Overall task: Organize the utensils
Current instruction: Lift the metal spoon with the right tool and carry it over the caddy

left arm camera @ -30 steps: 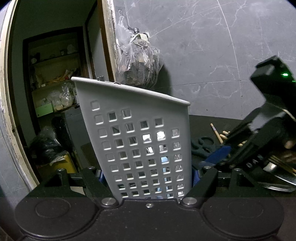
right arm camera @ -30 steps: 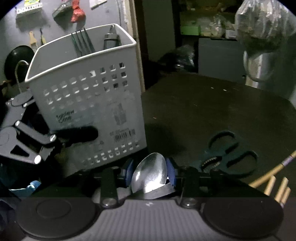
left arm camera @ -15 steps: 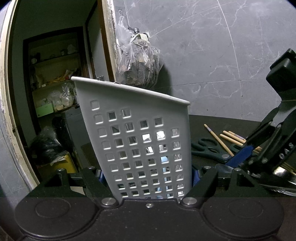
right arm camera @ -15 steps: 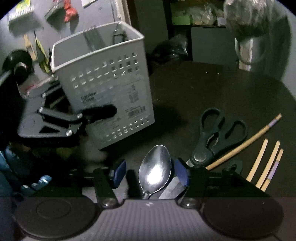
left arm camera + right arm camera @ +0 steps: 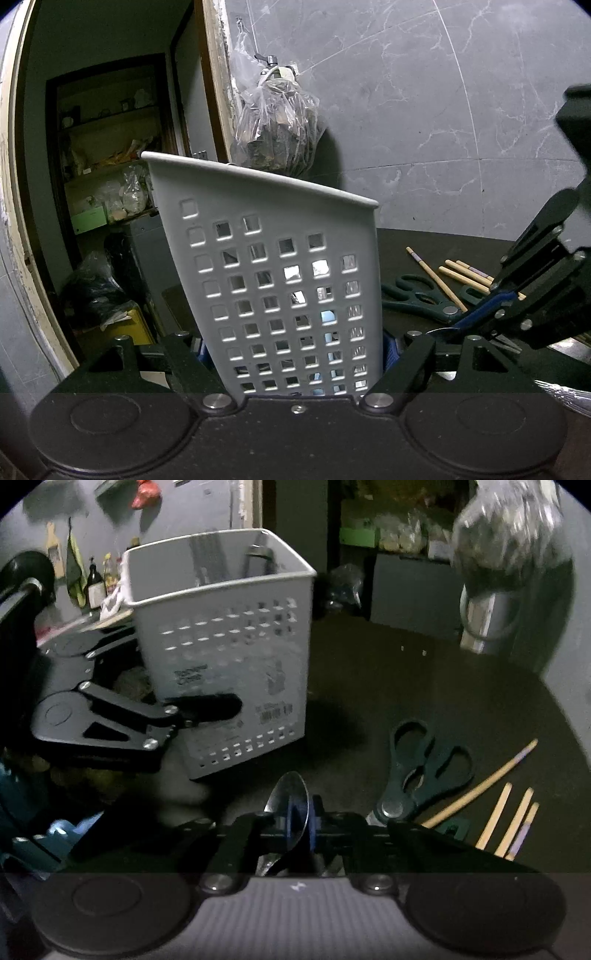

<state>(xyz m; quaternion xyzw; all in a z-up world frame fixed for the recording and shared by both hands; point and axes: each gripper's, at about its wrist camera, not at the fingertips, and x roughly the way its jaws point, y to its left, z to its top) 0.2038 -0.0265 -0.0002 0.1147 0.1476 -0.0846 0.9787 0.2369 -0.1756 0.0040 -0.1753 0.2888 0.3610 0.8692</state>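
Observation:
My left gripper (image 5: 295, 350) is shut on the white perforated utensil basket (image 5: 273, 280), gripping its lower walls and holding it upright on the dark table. The basket also shows in the right wrist view (image 5: 221, 657), with forks and another utensil standing inside and the left gripper (image 5: 199, 712) clamped on it. My right gripper (image 5: 299, 823) is shut on a steel spoon (image 5: 286, 801), bowl pointing forward, low over the table in front of the basket. The right gripper shows at the right edge of the left wrist view (image 5: 491, 317).
Dark scissors (image 5: 421, 771) and several wooden chopsticks (image 5: 495, 794) lie on the table (image 5: 424, 686) to the right. A plastic bag (image 5: 277, 129) hangs on the grey tiled wall. A doorway with cluttered shelves (image 5: 107, 177) is behind the basket.
My right gripper has closed on the spoon, which turned from flat to edge-on. It has drawn back from the basket, bringing scissors and chopsticks into view. The left gripper and basket have not moved.

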